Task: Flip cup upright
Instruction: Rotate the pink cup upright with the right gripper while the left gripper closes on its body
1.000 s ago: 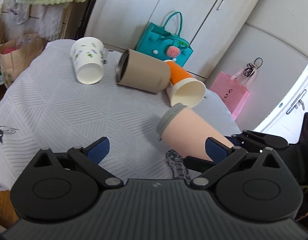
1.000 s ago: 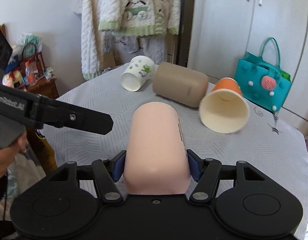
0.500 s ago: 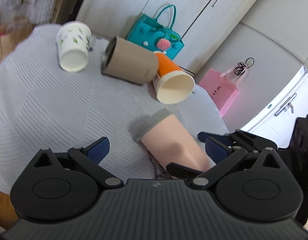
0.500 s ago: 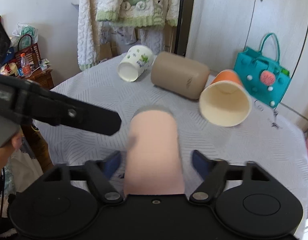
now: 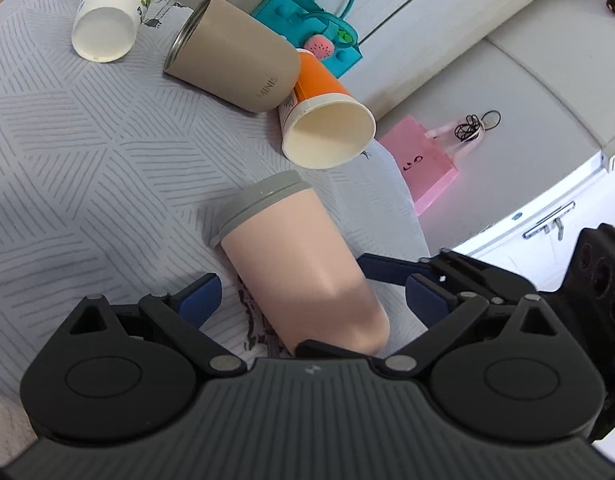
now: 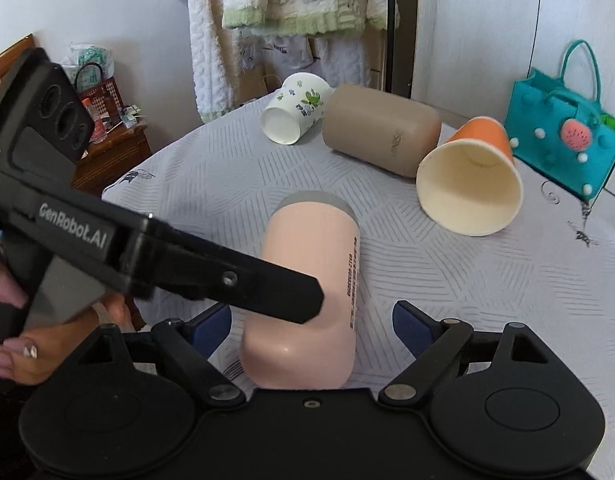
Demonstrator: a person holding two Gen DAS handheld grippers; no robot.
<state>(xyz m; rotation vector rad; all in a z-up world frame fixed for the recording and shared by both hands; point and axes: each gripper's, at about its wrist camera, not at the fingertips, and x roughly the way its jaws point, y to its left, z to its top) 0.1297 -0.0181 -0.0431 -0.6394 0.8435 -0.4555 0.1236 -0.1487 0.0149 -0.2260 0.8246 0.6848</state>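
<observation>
Bedspread – toppled cups beyond pink tumbler

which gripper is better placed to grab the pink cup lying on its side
Left. The left gripper is open with its blue pads either side of the pink cup. The right gripper is also open and straddling it.

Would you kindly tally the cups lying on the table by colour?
Pink cup, grey lid: 1
Tan cup: 1
Orange cup: 1
White cup with green print: 1
Total: 4, all on their sides.
</observation>
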